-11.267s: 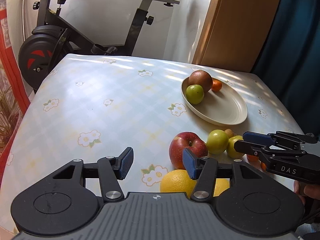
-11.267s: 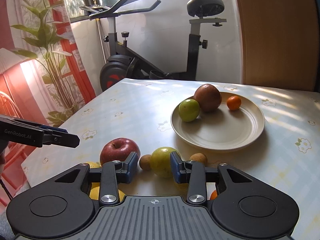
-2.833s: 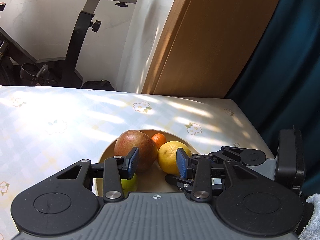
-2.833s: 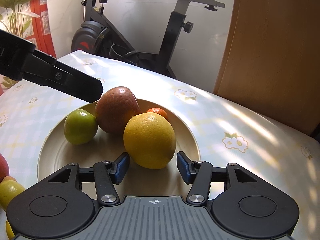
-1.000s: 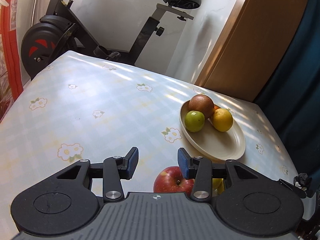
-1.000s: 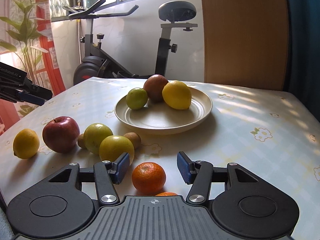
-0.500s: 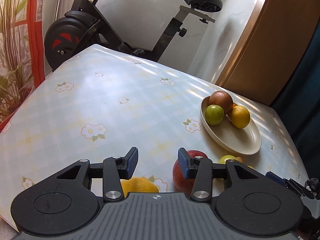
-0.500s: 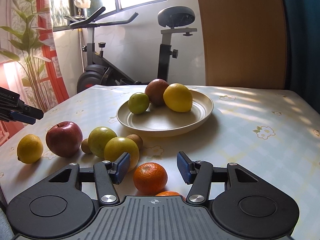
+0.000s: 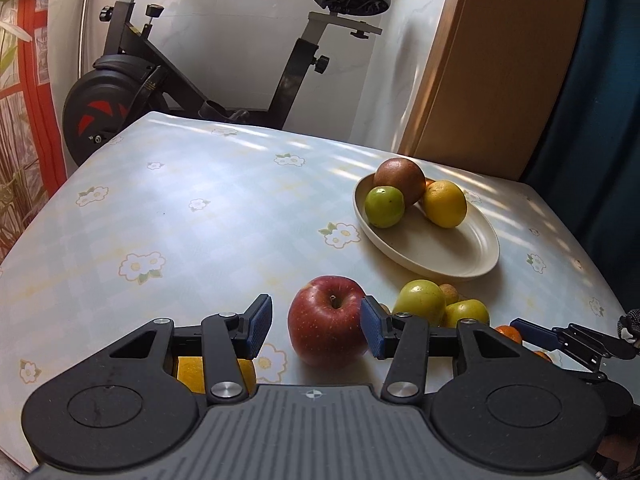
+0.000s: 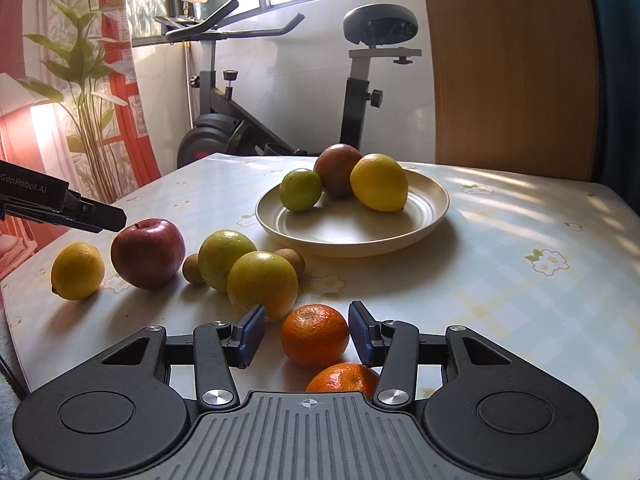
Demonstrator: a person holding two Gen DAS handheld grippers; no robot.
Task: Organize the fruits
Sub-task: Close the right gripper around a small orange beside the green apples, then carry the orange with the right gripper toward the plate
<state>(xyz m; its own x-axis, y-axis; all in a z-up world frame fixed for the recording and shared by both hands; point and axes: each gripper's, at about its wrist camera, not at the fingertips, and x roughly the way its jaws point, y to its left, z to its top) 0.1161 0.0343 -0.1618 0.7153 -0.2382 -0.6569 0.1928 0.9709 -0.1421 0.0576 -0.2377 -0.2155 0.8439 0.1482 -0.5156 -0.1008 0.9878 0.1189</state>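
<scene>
Closing around a small round orange mandarin (image 10: 314, 334) on the flowered tablecloth (image 10: 520, 288), the right gripper (image 10: 306, 334) is bracketing the fruit, its blue pads not yet pressing. Widening its jaws, the left gripper (image 9: 316, 328) is hovering at a shiny red apple (image 9: 328, 332), which is sitting between its pads, untouched on the left side. Beyond, a cream round plate (image 10: 424, 216) is holding a green fruit (image 10: 301, 189), a reddish-brown fruit (image 10: 338, 168) and a yellow lemon (image 10: 379, 182). More fruit is lying loose beside the plate.
</scene>
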